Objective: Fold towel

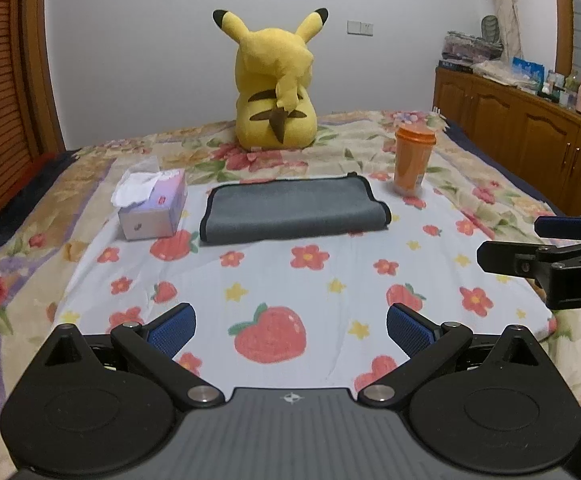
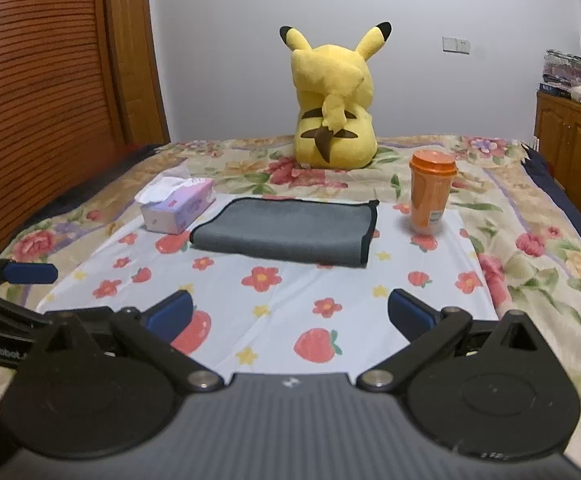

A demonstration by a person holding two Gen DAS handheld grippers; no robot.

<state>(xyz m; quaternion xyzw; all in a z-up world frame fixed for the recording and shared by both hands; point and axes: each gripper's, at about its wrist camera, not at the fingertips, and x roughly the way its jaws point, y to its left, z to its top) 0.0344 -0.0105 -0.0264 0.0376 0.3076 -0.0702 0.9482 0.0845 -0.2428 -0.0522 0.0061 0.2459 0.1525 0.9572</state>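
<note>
Both grippers hover low over the bed with their jaws spread wide and nothing between them: the left gripper (image 1: 290,330) and the right gripper (image 2: 290,314) sit side by side, each pointing toward the far wall. Straight ahead of both, well apart from the fingertips, lies the gray towel (image 1: 294,210), already doubled over, its long axis running left to right across their line of reach. Neither gripper looks clearly nearer; the left faces the towel's left half, the right its right half. From left to right, a tissue box (image 1: 154,208) sits just beside the towel, then an orange cup (image 1: 412,160). Everything rests on a strawberry-print sheet (image 1: 290,280) over a floral bedspread, with a yellow plush toy (image 1: 276,84) behind and wooden cabinets (image 1: 530,140) along the right wall.
</note>
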